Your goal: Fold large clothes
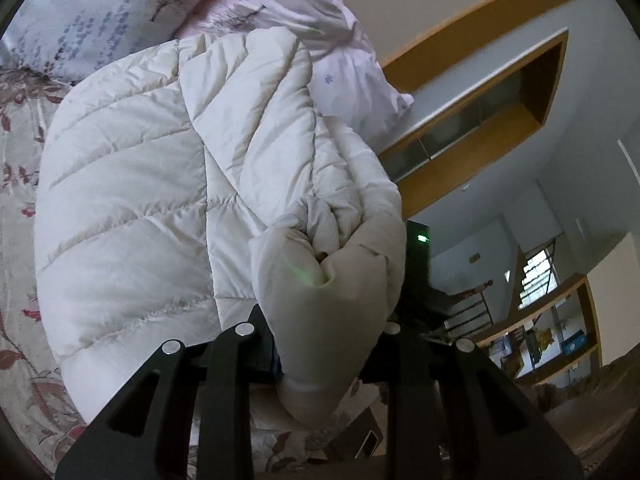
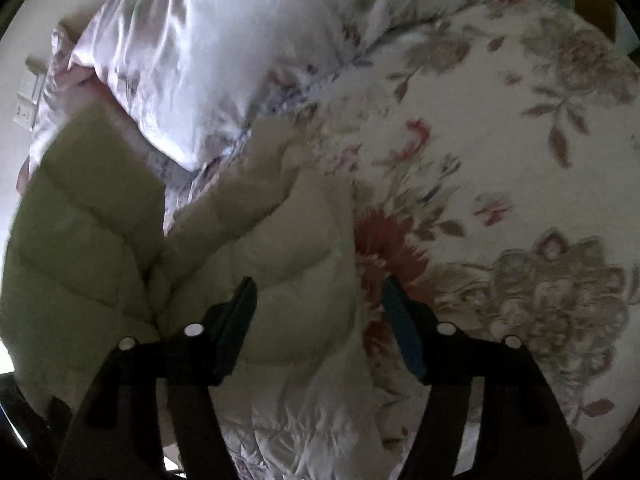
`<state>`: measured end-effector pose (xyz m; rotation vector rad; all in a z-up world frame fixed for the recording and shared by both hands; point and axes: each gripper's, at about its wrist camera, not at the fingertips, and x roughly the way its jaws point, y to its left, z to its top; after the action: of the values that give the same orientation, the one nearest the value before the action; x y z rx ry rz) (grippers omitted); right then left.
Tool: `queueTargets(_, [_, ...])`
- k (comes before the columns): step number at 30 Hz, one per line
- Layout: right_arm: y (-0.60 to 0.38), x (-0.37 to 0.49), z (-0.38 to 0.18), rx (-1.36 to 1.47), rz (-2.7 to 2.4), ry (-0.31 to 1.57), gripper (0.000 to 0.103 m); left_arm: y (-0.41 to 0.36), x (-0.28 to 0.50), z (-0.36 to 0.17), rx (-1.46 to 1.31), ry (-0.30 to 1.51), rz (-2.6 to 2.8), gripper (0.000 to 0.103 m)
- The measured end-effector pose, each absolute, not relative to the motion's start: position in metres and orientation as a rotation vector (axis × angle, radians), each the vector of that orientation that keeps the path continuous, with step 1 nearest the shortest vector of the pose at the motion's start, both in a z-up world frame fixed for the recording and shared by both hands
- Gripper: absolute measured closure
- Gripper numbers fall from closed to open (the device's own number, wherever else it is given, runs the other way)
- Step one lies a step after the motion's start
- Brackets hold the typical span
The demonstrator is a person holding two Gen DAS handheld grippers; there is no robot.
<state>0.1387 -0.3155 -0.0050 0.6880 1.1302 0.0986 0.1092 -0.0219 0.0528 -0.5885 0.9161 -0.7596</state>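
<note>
Left wrist view: the left gripper (image 1: 326, 332) is clamped on a bunched, padded fold of the cream quilted jacket (image 1: 160, 184), its jaws drawn in narrow with the thick wad bulging up between the black fingers (image 1: 236, 344). From that pinch the jacket spreads away to the left and far side, lying over the floral bedspread (image 1: 20, 280). A pale lilac pillow (image 1: 280, 4) sits beyond the jacket at the far edge of the bed. To the right, a wooden wall shelf (image 1: 492, 112) and lower shelving (image 1: 560, 344) with small items show; nothing on them can be read.

Right wrist view: the right gripper (image 2: 318, 320) stands moderately open, nothing pinched between its blue-padded fingers (image 2: 404, 332). The jacket (image 2: 260, 280) lies under and to the left of it, its edge reaching into the gap between the jaws; whether the left pad touches the cloth I cannot tell. The bedspread (image 2: 500, 180) fills the right side, the pillow (image 2: 180, 60) the far left. This view is blurred, and no writing shows.
</note>
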Motion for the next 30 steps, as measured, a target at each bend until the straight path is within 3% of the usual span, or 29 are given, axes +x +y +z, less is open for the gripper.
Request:
queueTargets(1, [-0.309, 0.145, -0.013, 0.692, 0.128, 1.157, 0.084, -0.025, 0.109, 0.053, -0.580, 0.918, -0.768, 0.078])
queueTargets(2, [-0.307, 0.148, -0.018, 0.698, 0.142, 1.174, 0.087, -0.028, 0.109, 0.054, -0.570, 0.919, -0.775, 0.078])
queueTargets(5, [-0.297, 0.159, -0.019, 0.704, 0.176, 1.169, 0.092, -0.040, 0.113, 0.053, -0.533, 0.935, -0.799, 0.078])
queueTargets(12, [-0.291, 0.176, -0.025, 0.677, 0.200, 1.199, 0.092, -0.089, 0.114, 0.026, -0.337, 1.083, -0.844, 0.077])
queueTargets(15, [-0.303, 0.174, -0.023, 0.640, 0.170, 1.215, 0.081, -0.111, 0.113, 0.009, -0.192, 1.135, -0.812, 0.072])
queueTargets(17, [-0.327, 0.167, -0.017, 0.633, 0.091, 1.198, 0.058, -0.121, 0.114, -0.002, -0.126, 1.172, -0.787, 0.068])
queueTargets(24, [-0.386, 0.145, 0.034, 0.720, 0.003, 0.996, 0.056, -0.153, 0.103, -0.016, 0.120, 1.150, -0.723, 0.052])
queueTargets(26, [-0.377, 0.147, 0.052, 0.754, 0.129, 0.934, 0.045, -0.159, 0.102, -0.021, 0.166, 1.150, -0.702, 0.050])
queueTargets(30, [-0.334, 0.166, 0.066, 0.707, 0.324, 0.954, 0.038, -0.172, 0.105, -0.025, 0.242, 1.151, -0.679, 0.047])
